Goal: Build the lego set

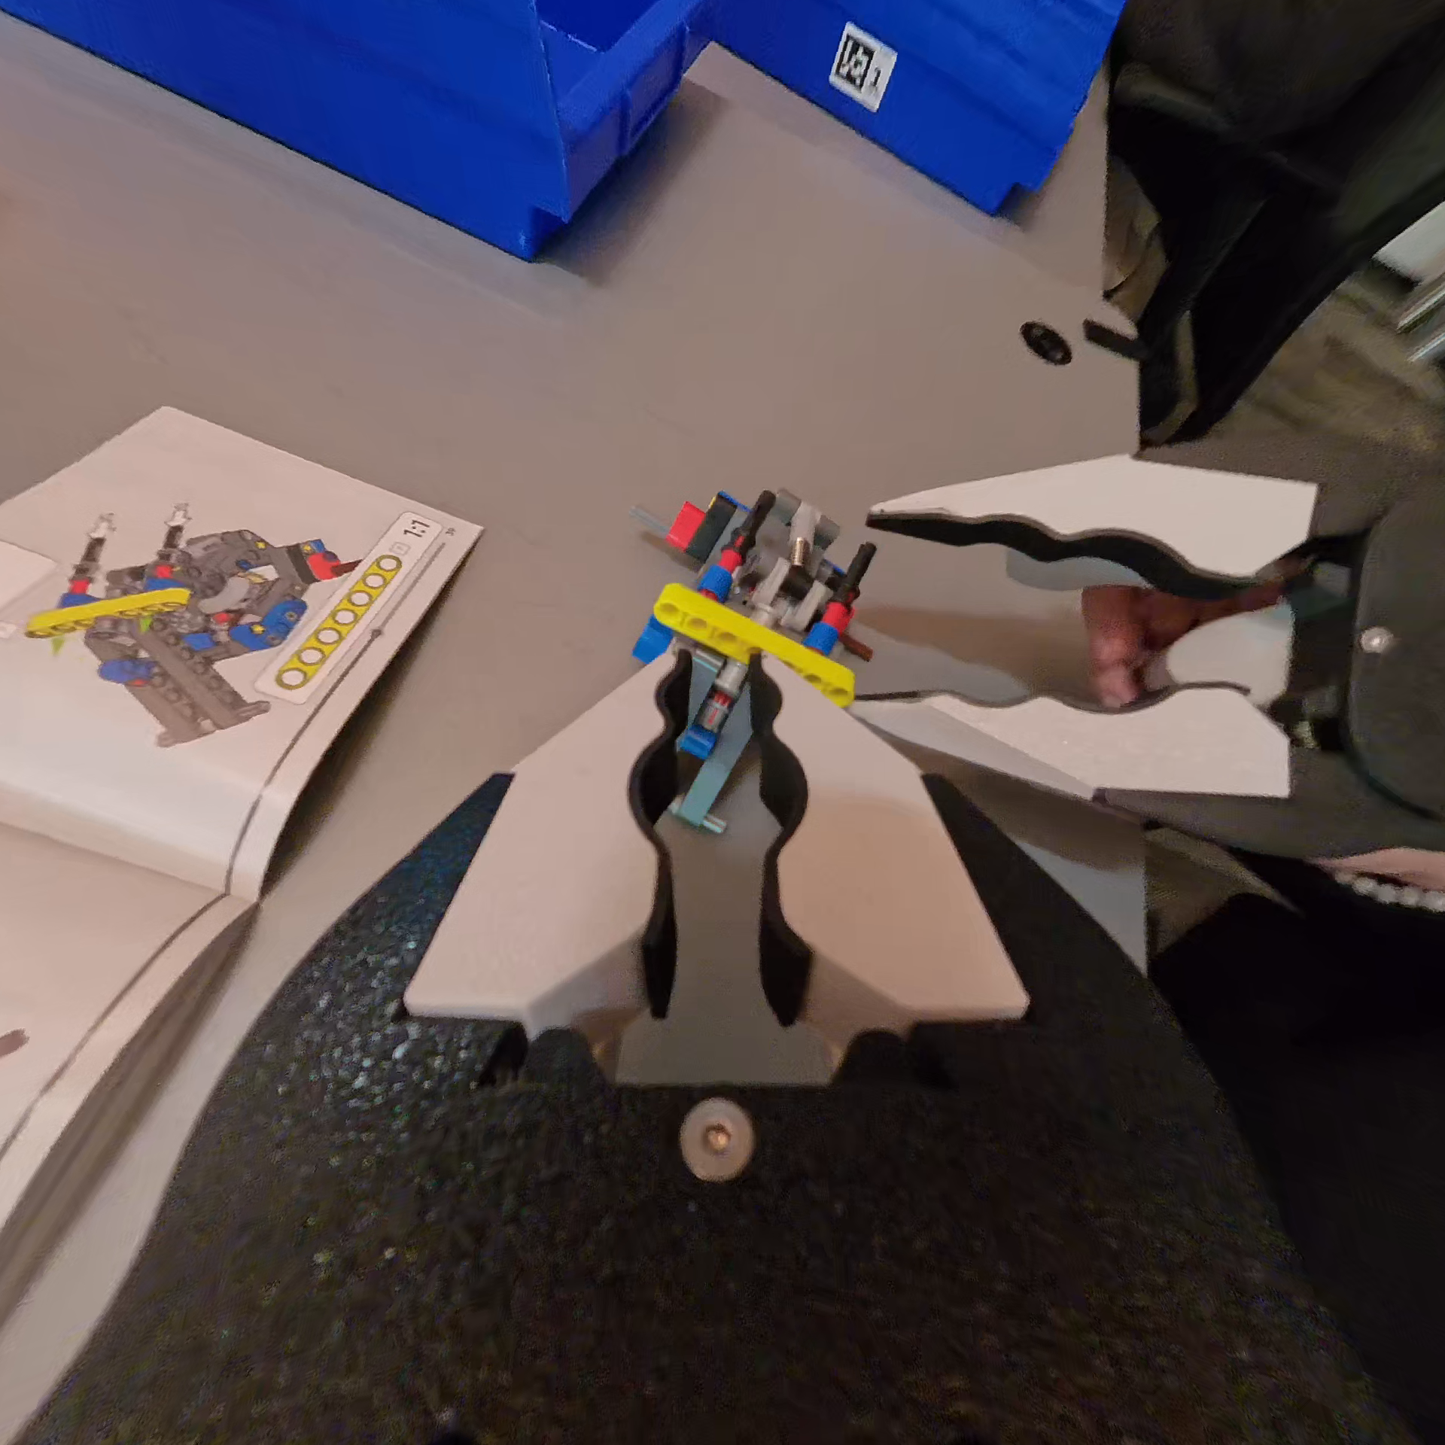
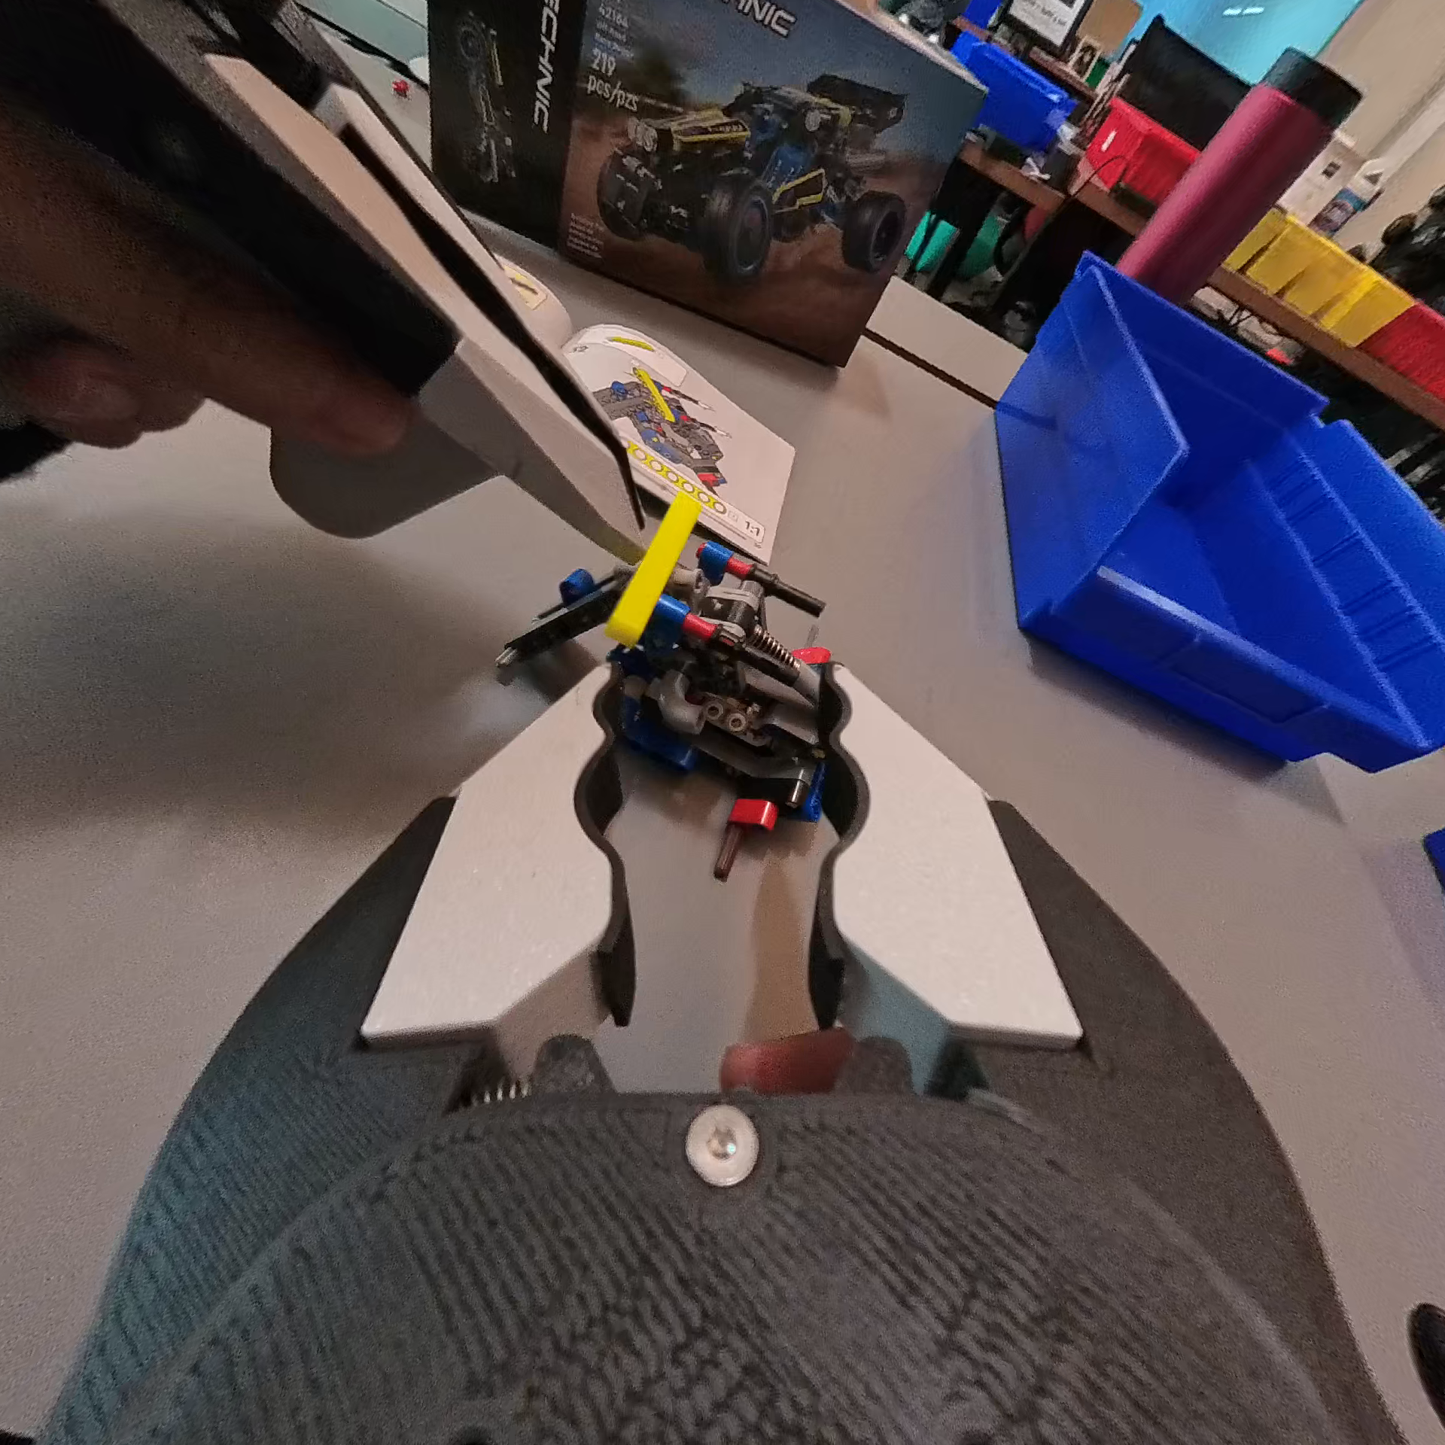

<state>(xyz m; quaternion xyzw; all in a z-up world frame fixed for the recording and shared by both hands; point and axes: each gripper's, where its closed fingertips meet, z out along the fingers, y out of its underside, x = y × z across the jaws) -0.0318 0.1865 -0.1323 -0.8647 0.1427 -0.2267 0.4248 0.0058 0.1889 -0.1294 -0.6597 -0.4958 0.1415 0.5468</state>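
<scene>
Left gripper [image 1: 718,672] fingers are clamped on the yellow beam [image 1: 754,643] of the brick model [image 2: 708,688]. Right gripper [image 2: 723,704] fingers grip the model's body — bench [image 1: 547,375], manual [image 1: 211,618] beside.

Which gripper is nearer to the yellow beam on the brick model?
Left. The left gripper has its fingertips right at the yellow beam; the right gripper straddles the model's body, lower down.

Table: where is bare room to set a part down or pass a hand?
Bare table lies between the instruction booklet and the blue bins, and between the brick model and the bins. Crowded: around the brick model, where the left gripper and right gripper both meet it.
</scene>
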